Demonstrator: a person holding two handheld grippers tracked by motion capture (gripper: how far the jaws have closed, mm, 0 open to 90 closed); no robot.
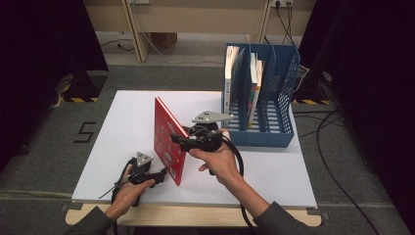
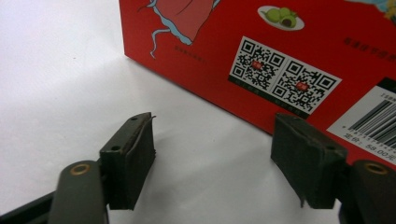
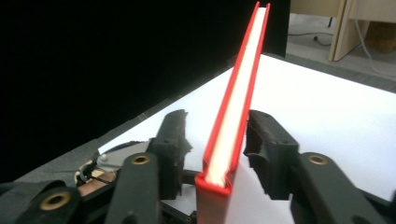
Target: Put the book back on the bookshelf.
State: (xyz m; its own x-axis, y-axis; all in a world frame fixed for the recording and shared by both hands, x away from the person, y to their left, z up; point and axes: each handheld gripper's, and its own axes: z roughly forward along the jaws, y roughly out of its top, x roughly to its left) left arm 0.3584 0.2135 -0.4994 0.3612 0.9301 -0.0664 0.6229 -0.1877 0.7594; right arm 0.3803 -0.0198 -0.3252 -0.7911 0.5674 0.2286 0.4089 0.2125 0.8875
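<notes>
Item: red book (image 1: 169,139), thin hardcover, stiff, glossy and likely slippery; stands on edge at centre frame on the white bench (image 1: 122,127). My right hand-held gripper (image 3: 224,140) straddles its top edge, not visibly clamped. My left hand-held gripper (image 2: 219,158), lower left, gapes empty. Best hold: board edges.

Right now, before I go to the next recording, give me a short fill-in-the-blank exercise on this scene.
1. The red book stands on its edge on the ____ table.
2. The right hand-held gripper has the book's edge ____ its jaws.
3. The left hand-held gripper has jaws that are ____, with nothing between them.
4. The file rack at the back is ____ in colour.

Missing words: white; between; open; blue
</notes>
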